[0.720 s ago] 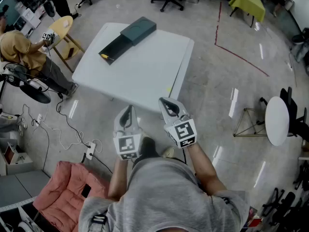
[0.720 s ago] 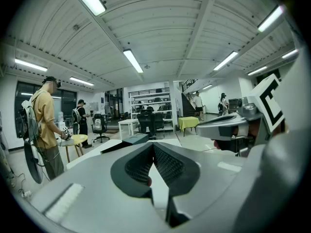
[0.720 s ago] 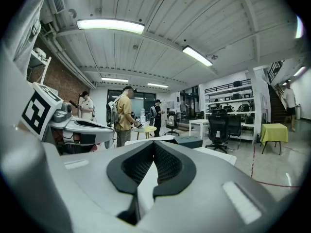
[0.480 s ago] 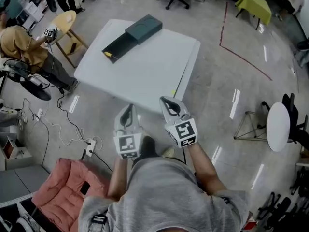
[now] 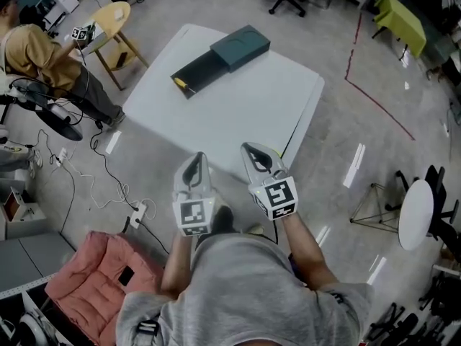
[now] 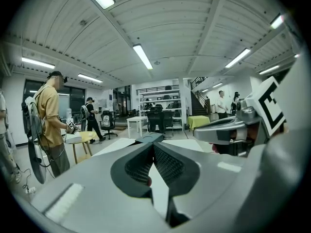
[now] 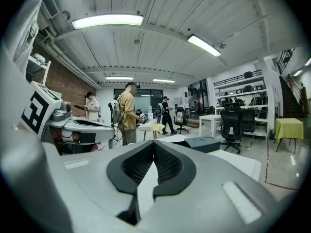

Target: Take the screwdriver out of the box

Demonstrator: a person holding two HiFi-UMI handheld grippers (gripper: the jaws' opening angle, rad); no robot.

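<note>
We hold both tools low at the near edge of the white bench (image 5: 245, 114), side by side and apart, each pointing slightly downward across its top. The left hand-held gripper (image 5: 193, 159) is closed: in the left gripper view (image 6: 152, 142) its ribbed pads meet at the tips with nothing between them. The right hand-held gripper (image 5: 251, 150) is closed as well, its tips pressed together and empty in the right gripper view (image 7: 154, 143). The dark box (image 5: 240, 47) lies well ahead of both, on the far part of the bench, with its tray (image 5: 200, 73) slid out toward the left. The screwdriver (image 5: 178, 82) is in that tray, and we see only a small yellow bit of it at the tray's outer end. Seen from the left hand-held gripper, the box (image 6: 150, 138) sits straight beyond the tips. From the right one, it (image 7: 209, 143) stands a little right of the jaw line. Neither tool touches it. Far to the left of the left hand-held gripper a person in a tan shirt (image 5: 32, 49) stands by a yellow chair (image 5: 115, 21). A red line (image 5: 374, 96) runs on the floor ahead and to the right of the right hand-held gripper.
</note>
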